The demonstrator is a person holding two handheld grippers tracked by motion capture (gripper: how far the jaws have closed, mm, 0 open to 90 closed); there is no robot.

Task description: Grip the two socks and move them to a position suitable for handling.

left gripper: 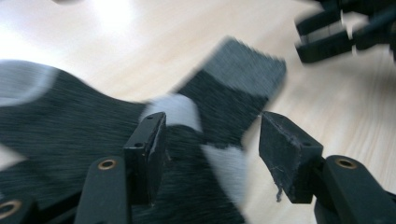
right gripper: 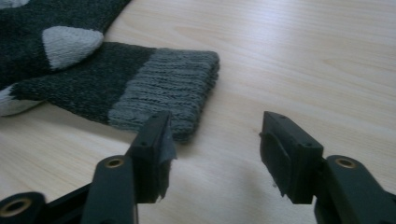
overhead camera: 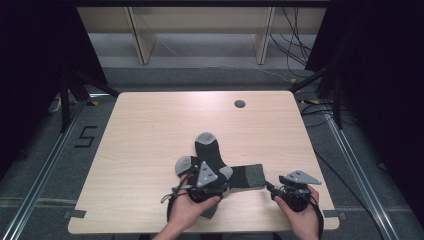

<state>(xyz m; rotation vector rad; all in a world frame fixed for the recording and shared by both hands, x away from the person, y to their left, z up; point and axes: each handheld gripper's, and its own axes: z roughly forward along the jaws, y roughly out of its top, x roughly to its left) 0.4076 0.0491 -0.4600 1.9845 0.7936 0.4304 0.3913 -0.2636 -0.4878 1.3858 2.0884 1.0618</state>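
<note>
Two dark grey socks with light grey toes and heels lie crossed near the table's front edge. One sock (overhead camera: pixel 210 152) runs from its toe at the back to a ribbed cuff (overhead camera: pixel 254 176) on the right. The other sock (overhead camera: pixel 184 165) lies partly under my left hand. My left gripper (overhead camera: pixel 219 184) hovers open over the overlapped socks (left gripper: pixel 84 126), with its jaws either side of the heel patches. My right gripper (overhead camera: pixel 271 186) stands open just right of the cuff (right gripper: pixel 173 86), low over the wood. Its left finger (right gripper: pixel 156 140) is at the cuff's edge, and nothing lies between the jaws.
The light wooden table (overhead camera: pixel 150 130) has a round cable hole (overhead camera: pixel 240 104) at the back right. Dark curtains stand on both sides, and wooden shelf legs and cables lie on the floor beyond. The right gripper (left gripper: pixel 327 37) is seen ahead in the left gripper view.
</note>
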